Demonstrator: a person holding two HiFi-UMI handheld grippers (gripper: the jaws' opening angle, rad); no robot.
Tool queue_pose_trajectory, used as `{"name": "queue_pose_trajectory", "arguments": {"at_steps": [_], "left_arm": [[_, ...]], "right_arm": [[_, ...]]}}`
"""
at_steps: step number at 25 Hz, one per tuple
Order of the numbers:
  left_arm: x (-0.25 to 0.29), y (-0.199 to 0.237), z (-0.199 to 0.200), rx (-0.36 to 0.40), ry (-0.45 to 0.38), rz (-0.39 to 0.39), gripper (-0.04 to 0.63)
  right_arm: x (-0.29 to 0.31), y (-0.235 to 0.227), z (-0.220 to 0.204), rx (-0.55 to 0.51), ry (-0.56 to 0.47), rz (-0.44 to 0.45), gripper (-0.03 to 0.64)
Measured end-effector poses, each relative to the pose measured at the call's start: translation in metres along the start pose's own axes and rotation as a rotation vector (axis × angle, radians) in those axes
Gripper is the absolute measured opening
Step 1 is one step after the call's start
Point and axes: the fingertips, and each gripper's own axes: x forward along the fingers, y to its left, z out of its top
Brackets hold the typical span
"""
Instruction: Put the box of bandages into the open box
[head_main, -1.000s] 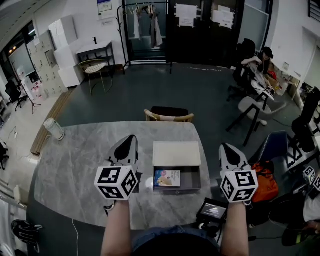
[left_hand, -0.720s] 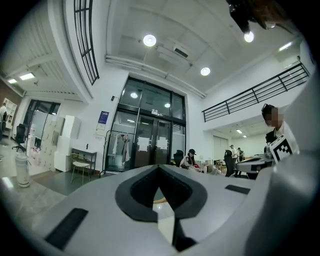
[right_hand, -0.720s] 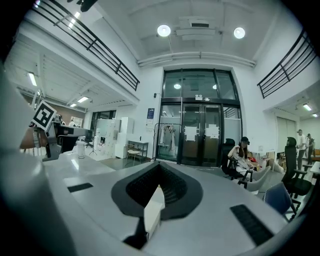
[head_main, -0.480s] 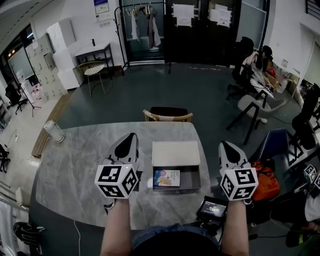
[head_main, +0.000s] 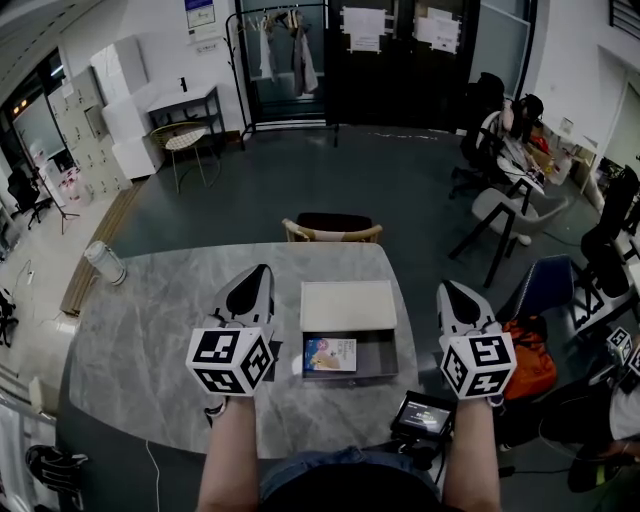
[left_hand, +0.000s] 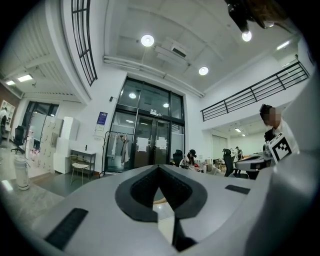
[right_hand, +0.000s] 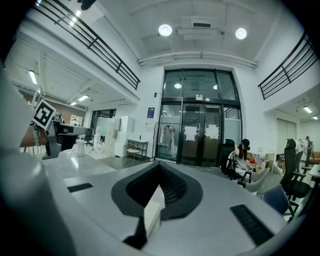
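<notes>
The left gripper (head_main: 260, 272) and the right gripper (head_main: 448, 290) are both pressed together and hold nothing. Between them, on the grey marble worktop (head_main: 150, 330), the colourful box of bandages (head_main: 333, 355) lies flat inside the grey open box (head_main: 378, 352). Its long axis goes left to right.

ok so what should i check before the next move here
1. Box of bandages inside the open box: ok, it lies in the left part.
2. Left gripper empty: ok, jaws together on nothing.
3. Right gripper empty: ok, jaws together on nothing.
4. Both grippers apart from the open box: ok, one on each side.
5. White lid free to close: cannot tell.
</notes>
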Motion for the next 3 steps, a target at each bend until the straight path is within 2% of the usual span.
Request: {"name": "queue_pose_trajectory", "arguments": {"at_steps": [3], "left_arm": [[0.0021, -0.0004, 0.0012, 0.001, 0.001, -0.003, 0.008]], "right_arm": [[-0.0002, -0.0045, 0.0021, -0.001, 0.001, -0.007, 0.025]]}}
